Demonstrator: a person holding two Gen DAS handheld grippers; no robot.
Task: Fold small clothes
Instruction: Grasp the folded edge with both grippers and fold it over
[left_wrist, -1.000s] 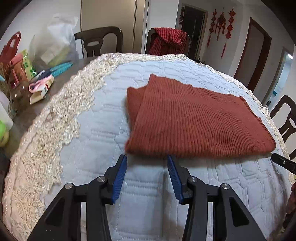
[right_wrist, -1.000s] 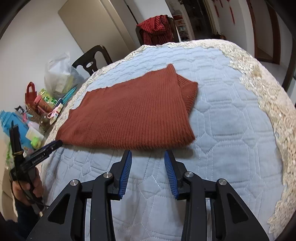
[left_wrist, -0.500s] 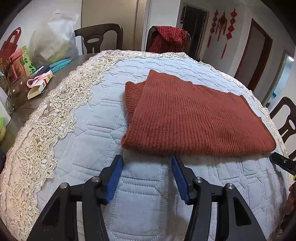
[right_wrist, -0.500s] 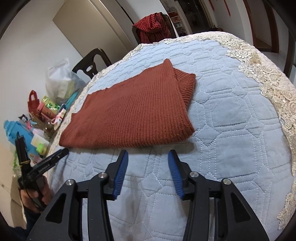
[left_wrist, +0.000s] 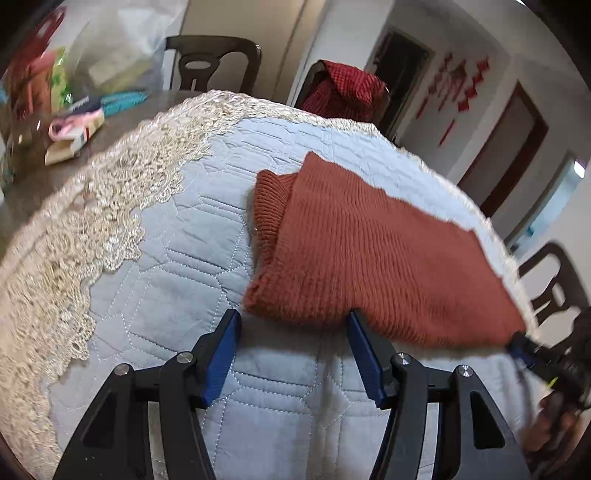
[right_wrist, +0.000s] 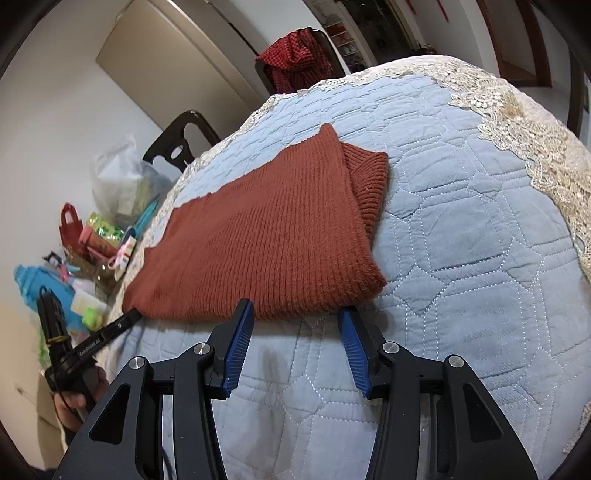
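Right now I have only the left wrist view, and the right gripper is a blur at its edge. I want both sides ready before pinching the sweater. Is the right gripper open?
Observer: Yes. The right gripper is open. The near hem of the rust sweater lies at its fingertips, and nothing is pinched.
Operator: Where along the hem is it?
Observer: At the right end. The sweater's near right corner lies just past the gripper's right finger.
Operator: Is anything sticking out on that end?
Observer: A ribbed layer pokes out from under the top layer at the far right corner.
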